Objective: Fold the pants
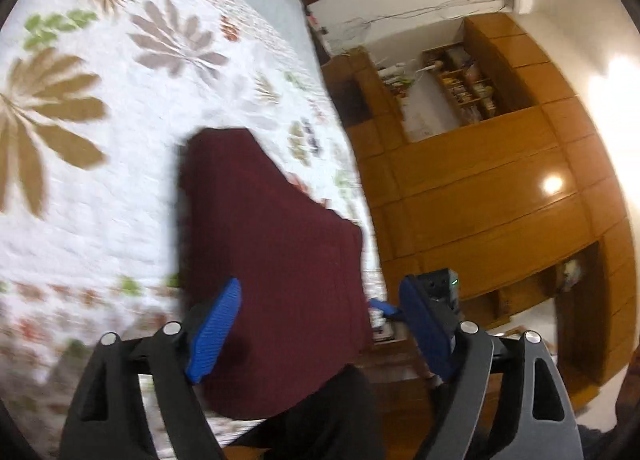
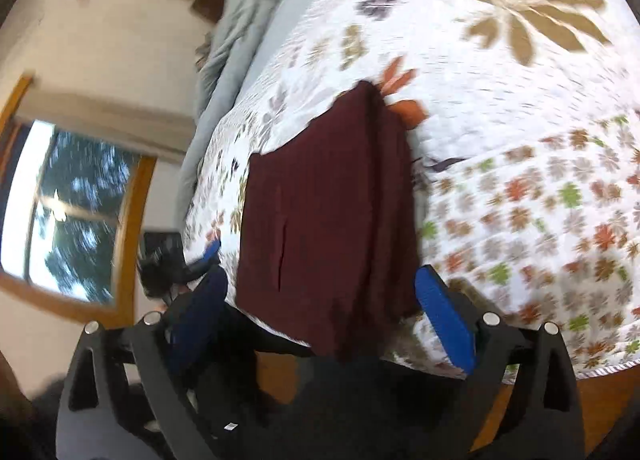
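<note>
A bed [image 2: 520, 107] is seen, covered by a white quilt [image 1: 120, 219] printed with brown, green and orange flowers. Folded maroon pants [image 2: 332, 211] are laid flat on the quilt, close to the near edge of the bed, with one end hanging slightly over that edge. Beyond the pants, a rumpled grey blanket [image 2: 240, 19] is seen at the far end of the bed.

Floral quilted bedspread [image 1: 120, 179], glossy wooden wardrobe [image 1: 500, 187], wood-framed window [image 2: 76, 215], pale walls [image 2: 100, 59]

Left hand-held gripper [image 1: 320, 324] jaws wide apart, empty; right hand-held gripper [image 2: 320, 320] likewise, tilted downward.
</note>
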The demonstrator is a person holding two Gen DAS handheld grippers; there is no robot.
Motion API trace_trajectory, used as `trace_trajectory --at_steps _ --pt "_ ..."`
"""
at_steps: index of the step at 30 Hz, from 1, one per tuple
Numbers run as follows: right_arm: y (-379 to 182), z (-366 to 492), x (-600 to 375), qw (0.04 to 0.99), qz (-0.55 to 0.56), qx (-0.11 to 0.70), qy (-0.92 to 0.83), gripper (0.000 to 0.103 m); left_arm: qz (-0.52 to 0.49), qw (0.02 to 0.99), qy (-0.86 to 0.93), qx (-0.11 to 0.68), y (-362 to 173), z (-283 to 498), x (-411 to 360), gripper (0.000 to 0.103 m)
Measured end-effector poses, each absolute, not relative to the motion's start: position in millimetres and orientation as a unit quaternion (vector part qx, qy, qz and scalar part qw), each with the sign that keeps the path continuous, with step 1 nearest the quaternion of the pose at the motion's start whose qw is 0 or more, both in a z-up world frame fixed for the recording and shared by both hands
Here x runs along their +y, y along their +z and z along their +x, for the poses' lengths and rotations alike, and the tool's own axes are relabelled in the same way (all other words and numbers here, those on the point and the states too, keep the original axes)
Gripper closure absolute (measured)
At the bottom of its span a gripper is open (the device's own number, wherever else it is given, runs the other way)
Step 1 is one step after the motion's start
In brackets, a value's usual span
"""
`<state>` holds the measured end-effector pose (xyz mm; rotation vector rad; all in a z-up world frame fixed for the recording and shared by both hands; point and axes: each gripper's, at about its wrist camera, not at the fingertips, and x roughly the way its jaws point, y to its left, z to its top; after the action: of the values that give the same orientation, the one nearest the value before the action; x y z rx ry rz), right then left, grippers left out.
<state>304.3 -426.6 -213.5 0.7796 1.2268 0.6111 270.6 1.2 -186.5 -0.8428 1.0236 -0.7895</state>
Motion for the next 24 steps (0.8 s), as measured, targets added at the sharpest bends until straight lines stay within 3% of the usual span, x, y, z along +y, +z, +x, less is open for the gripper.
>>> trace_trajectory --at_steps 6,18,20,24 --pt "-246.2 334.9 -457.0 0.653 0.362 0.609 0.267 0.008 -0.372 0.698 -0.326 0.518 -212.8 280.2 10.7 0.021" --pt "-263.7 370.0 -391.5 0.605 0.308 0.654 0.333 0.003 -0.334 0.673 -0.332 0.57 -230.1 297.1 -27.2 0.021" --pt "-263.7 370.7 -389.5 0.601 0.295 0.662 0.337 0.005 -0.321 0.673 -0.33 0.578 -230.6 299.7 -33.1 0.021" --pt "-266.7 372.0 -403.4 0.588 0.332 0.659 0.333 0.003 -0.335 0.664 -0.32 0.587 -237.8 303.8 -28.1 0.021"
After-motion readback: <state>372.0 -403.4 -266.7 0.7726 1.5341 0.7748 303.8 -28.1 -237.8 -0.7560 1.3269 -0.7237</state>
